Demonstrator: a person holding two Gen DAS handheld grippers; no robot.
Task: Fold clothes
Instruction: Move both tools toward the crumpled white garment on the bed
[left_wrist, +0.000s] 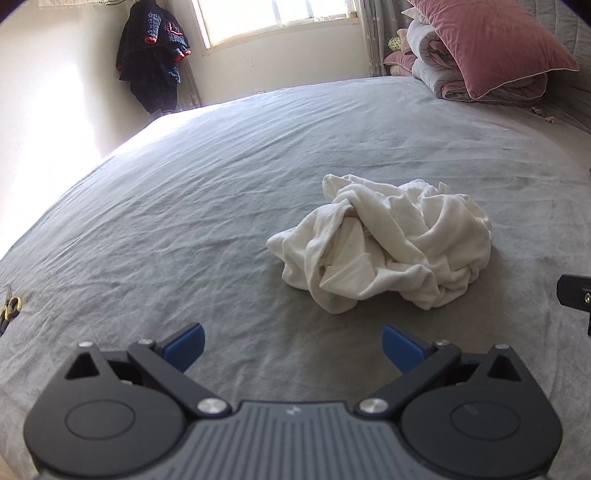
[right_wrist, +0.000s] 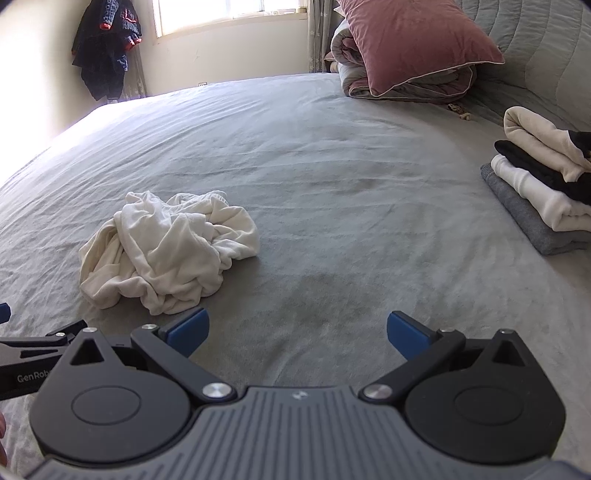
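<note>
A crumpled white garment lies in a heap on the grey bed sheet. It also shows in the right wrist view, where the white garment sits left of centre. My left gripper is open, hovering short of the heap and a little to its left, nothing between its blue pads. My right gripper is open too, to the right of the heap, over bare sheet. Part of the left gripper's black body shows at the left edge of the right wrist view.
A stack of folded clothes in cream, black, white and grey sits at the bed's right side. A pink pillow rests on a rolled duvet at the head. Dark clothes hang in the far corner by the window.
</note>
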